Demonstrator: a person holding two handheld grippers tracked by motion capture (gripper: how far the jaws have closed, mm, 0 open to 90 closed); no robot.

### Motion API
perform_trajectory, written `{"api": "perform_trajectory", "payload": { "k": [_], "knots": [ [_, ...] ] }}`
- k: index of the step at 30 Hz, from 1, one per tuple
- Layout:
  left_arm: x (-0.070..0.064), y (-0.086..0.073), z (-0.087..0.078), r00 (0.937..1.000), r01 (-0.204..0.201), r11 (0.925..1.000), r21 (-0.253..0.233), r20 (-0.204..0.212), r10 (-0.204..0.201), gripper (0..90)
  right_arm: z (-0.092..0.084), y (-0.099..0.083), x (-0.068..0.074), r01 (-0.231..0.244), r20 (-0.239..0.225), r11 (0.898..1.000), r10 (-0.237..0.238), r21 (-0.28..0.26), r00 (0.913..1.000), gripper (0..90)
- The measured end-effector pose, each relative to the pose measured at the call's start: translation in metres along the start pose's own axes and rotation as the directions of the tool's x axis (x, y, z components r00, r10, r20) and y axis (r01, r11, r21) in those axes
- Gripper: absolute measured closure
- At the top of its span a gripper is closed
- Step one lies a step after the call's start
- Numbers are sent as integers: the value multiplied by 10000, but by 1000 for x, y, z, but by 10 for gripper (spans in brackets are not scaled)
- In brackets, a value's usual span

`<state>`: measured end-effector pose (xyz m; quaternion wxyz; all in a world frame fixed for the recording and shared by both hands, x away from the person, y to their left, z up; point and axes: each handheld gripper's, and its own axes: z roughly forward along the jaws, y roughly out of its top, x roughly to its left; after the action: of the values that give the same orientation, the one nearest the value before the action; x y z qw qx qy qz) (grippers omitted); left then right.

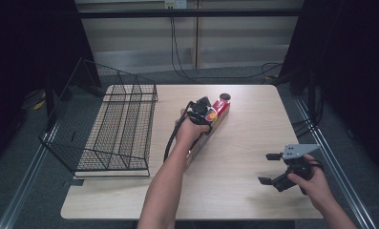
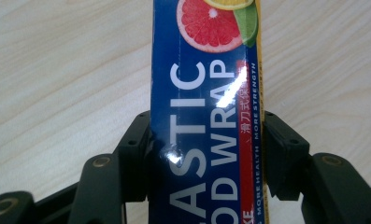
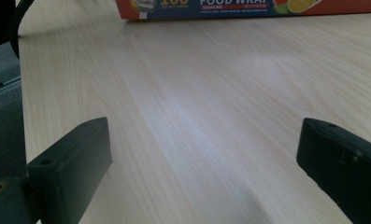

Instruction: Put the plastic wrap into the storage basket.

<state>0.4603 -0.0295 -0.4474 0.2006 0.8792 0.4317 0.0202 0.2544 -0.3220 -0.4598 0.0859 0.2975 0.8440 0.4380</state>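
A long plastic food wrap box (image 1: 219, 111), blue and red with citrus pictures, lies on the wooden table (image 1: 244, 143) near its middle. My left gripper (image 1: 200, 110) comes down over the box's middle. In the left gripper view the box (image 2: 206, 112) runs up between the two black jaws, and both pads (image 2: 136, 144) press against its long sides, so the gripper (image 2: 206, 154) is shut on it. My right gripper (image 1: 268, 168) rests low near the table's front right, jaws wide apart with bare wood between them (image 3: 204, 158). The box's long side (image 3: 248, 8) lies far ahead of it.
A black wire basket rack (image 1: 115, 126) stands on the table's left part, reaching past its left edge. Cables (image 1: 187, 71) trail on the floor behind the table. Dark curtains flank both sides.
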Motion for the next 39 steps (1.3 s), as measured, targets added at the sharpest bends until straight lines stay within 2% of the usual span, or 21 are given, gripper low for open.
{"api": "perform_trajectory", "payload": {
  "k": [3,8,13,19,22,23,29,31,34,35,36,39],
  "knots": [
    [3,0,-9,10000,-63,9996,274,-45,64,447,-1,0,0,-18,-17,10000,17,-41,10000,30],
    [8,-1,-23,9997,255,9995,170,-43,-254,446,0,0,0,16,-59,10000,-16,-12,10000,30],
    [13,-3,-38,9995,304,9993,201,-112,-302,446,1,1,1,-20,-93,10000,20,-28,10000,30],
    [19,-5,-54,9976,667,9977,141,-211,-664,446,3,1,1,18,-129,10000,-18,1,9999,30],
    [21,-5,-60,9976,660,9978,87,-211,-658,446,4,1,2,52,-142,10000,-52,30,9999,30],
    [20,-5,-61,9965,817,9966,-68,-187,-818,446,4,1,2,70,-117,10000,-69,41,9999,30],
    [21,-3,-72,9975,687,9976,12,-157,-686,446,4,1,1,64,-198,10000,-63,35,9998,30],
    [20,-2,-74,9964,835,9964,-175,-137,-837,445,4,1,1,43,-156,10000,-43,-15,9999,29],
    [20,-1,-78,9958,908,9957,-175,-128,-911,445,3,1,2,30,-184,10000,-31,-30,9998,29],
    [21,0,-82,9965,821,9965,-173,-123,-823,445,4,1,2,30,-195,10000,-31,-30,9998,29],
    [20,0,-84,9948,1004,9946,-252,-139,-1008,445,4,1,2,38,-177,10000,-38,-28,9998,29],
    [22,0,-91,9954,950,9951,-260,-126,-953,445,4,1,1,49,-189,10000,-51,-73,9998,29]
  ]
}}
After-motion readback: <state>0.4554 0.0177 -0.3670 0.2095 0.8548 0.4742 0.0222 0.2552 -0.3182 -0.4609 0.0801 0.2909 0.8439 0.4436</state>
